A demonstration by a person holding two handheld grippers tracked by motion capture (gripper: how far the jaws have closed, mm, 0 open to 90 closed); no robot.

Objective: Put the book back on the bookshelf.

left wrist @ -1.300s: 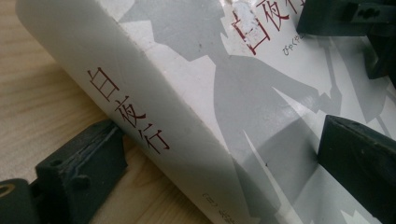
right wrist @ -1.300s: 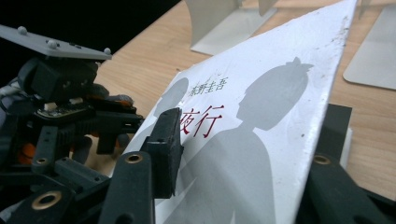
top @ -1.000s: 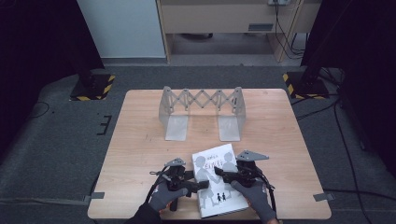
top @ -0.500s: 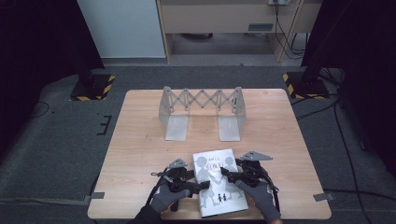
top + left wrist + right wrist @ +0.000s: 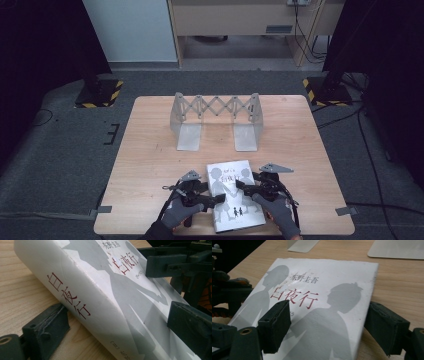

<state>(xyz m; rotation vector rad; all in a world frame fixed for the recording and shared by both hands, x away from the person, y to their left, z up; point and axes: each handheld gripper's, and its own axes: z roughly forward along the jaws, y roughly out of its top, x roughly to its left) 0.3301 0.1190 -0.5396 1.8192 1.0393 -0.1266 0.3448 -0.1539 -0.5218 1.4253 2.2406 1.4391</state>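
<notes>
A white book [image 5: 235, 195] with red title characters and grey silhouettes lies flat near the table's front edge. My left gripper [image 5: 217, 200] is at its spine side and open. In the left gripper view, one jaw rests on the wood beside the spine [image 5: 75, 300] and the other hovers over the cover, so the left gripper [image 5: 118, 327] straddles that edge. My right gripper [image 5: 245, 187] is open at the book's right side. In the right gripper view, one jaw sits over the cover [image 5: 319, 302] and the other beside the book's edge, the right gripper [image 5: 330, 325] spanning it.
A grey metal expanding rack [image 5: 216, 120] with two flat foot plates stands at the middle back of the wooden table [image 5: 150, 165]. The table's front edge is close behind the person's gloved hands [image 5: 177, 215].
Both grippers have edged slightly to the right and closer around the book's two side edges. The book itself has not visibly moved.
</notes>
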